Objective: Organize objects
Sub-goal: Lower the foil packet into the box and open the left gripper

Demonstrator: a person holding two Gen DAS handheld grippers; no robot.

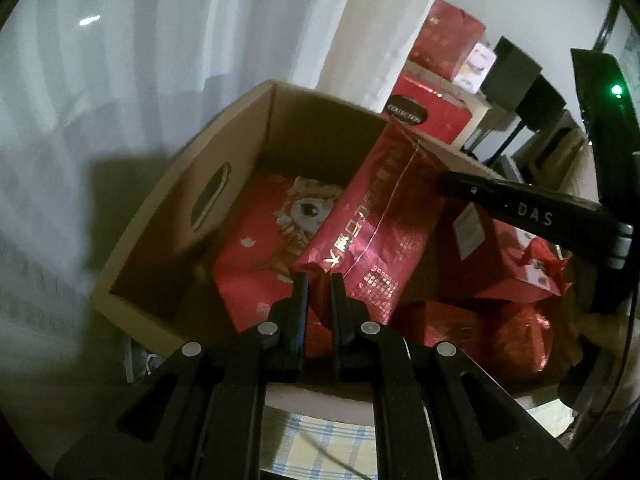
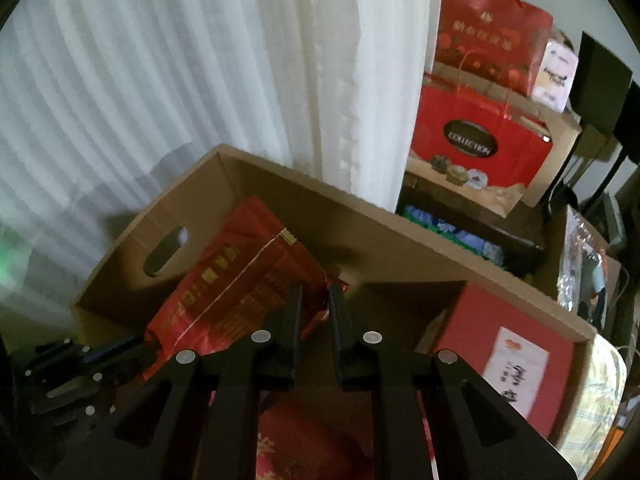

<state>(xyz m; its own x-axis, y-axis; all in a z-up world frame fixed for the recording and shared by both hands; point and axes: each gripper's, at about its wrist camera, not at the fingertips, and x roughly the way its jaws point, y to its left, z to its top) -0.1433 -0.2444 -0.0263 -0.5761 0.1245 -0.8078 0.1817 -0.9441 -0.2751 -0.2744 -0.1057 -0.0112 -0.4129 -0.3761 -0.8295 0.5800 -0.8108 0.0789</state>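
A red foil bag (image 1: 372, 216) is held over the cardboard box (image 1: 188, 216), each end clamped by the left claw (image 1: 319, 280) and right claw (image 2: 316, 292); its long axis runs toward one o'clock, its print blurred.

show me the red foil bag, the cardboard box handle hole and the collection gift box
red foil bag (image 1: 372, 216), left wrist view, on its printed face
handle hole (image 1: 210, 196), left wrist view, the oval cutout
collection gift box (image 2: 480, 148), right wrist view, its red front
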